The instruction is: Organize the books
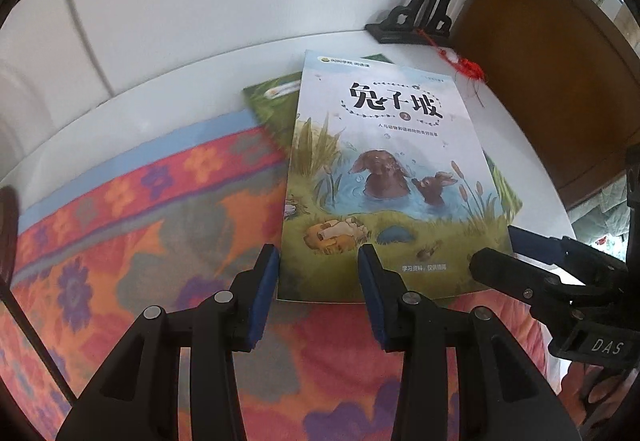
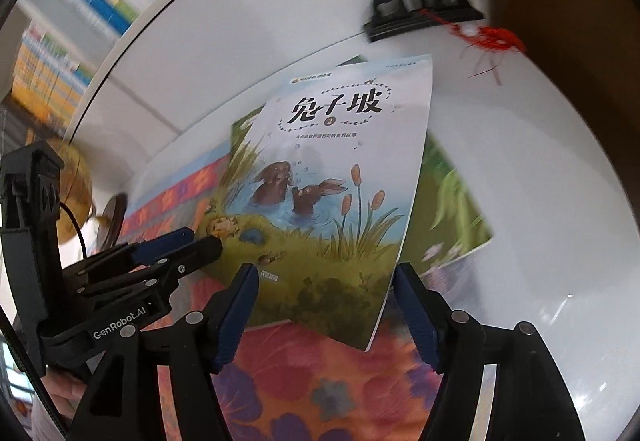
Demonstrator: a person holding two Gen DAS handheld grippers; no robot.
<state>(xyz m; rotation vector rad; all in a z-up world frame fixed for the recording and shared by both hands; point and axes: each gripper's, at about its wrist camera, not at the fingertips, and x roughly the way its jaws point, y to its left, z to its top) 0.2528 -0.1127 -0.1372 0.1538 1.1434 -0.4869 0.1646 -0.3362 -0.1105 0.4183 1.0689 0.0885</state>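
we see the rabbit book (image 1: 384, 177) lying on top of a green book (image 1: 272, 101) on the white worktop (image 1: 168, 89), its long axis running away from us and its near edge over the flowered cloth (image 1: 160, 201). the left gripper (image 1: 318, 255) sits at the near left corner, jaws parted, nothing pinched that we can tell. the right gripper (image 2: 326, 277) straddles the near right corner, which looks lifted, jaws wide and not pressing. we judge both equally near; the book lies straight ahead.
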